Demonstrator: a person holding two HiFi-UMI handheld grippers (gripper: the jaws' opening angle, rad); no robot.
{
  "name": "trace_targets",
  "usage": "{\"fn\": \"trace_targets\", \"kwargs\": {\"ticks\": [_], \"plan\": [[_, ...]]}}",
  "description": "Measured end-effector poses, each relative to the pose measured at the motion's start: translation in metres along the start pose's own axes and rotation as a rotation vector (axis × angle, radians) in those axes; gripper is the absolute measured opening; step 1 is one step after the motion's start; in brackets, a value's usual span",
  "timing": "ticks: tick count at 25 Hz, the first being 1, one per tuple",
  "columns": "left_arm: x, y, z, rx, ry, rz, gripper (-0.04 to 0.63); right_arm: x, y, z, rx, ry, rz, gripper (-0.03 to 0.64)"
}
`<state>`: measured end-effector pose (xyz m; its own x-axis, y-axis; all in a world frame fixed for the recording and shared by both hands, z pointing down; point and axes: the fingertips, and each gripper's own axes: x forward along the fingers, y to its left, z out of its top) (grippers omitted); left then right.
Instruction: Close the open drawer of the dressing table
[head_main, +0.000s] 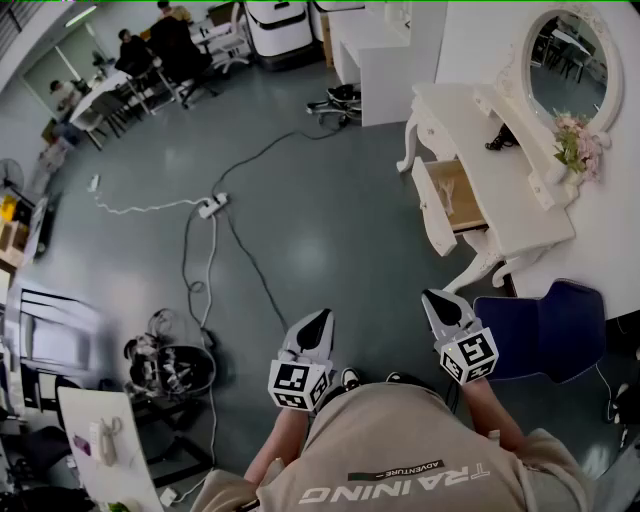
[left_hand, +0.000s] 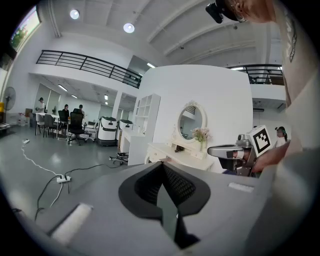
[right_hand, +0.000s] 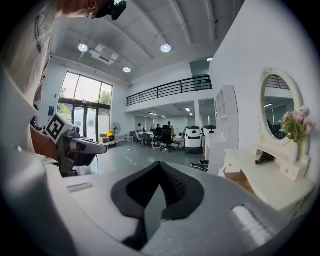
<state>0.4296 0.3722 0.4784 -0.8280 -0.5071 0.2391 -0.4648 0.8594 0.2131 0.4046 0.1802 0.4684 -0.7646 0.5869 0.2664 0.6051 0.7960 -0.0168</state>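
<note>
Two grippers, the left gripper (head_main: 318, 320) and right gripper (head_main: 436, 300), had fingers closed on nothing, well apart from the dressing table (head_main: 466, 115), its drawer (head_main: 443, 202) standing open.

Power strip (head_main: 212, 206) on the floor (head_main: 330, 250) — blue chair (head_main: 545, 330) well apart.

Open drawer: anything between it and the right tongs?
Head view: only bare floor between the right tongs and the open drawer.

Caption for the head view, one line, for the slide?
Person stands short of the dressing table, its drawer open, left gripper and right gripper both shut, empty, held low.
</note>
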Motion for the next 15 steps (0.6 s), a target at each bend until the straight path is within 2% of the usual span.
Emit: {"fn": "trace_targets", "kwargs": {"ticks": [3, 7, 15], "plan": [[0.009, 0.006, -0.001, -0.038, -0.014, 0.003, 0.018, 0.008, 0.002, -0.003, -0.013, 0.014, 0.001, 0.002], [0.011, 0.018, -0.001, -0.019, -0.019, -0.034, 0.018, 0.017, 0.017, -0.011, 0.004, 0.019, -0.023, 0.002], [0.018, 0.041, -0.032, -0.063, 0.051, -0.059, 0.018, 0.024, 0.03, -0.017, -0.002, 0.047, -0.047, 0.002]]}}
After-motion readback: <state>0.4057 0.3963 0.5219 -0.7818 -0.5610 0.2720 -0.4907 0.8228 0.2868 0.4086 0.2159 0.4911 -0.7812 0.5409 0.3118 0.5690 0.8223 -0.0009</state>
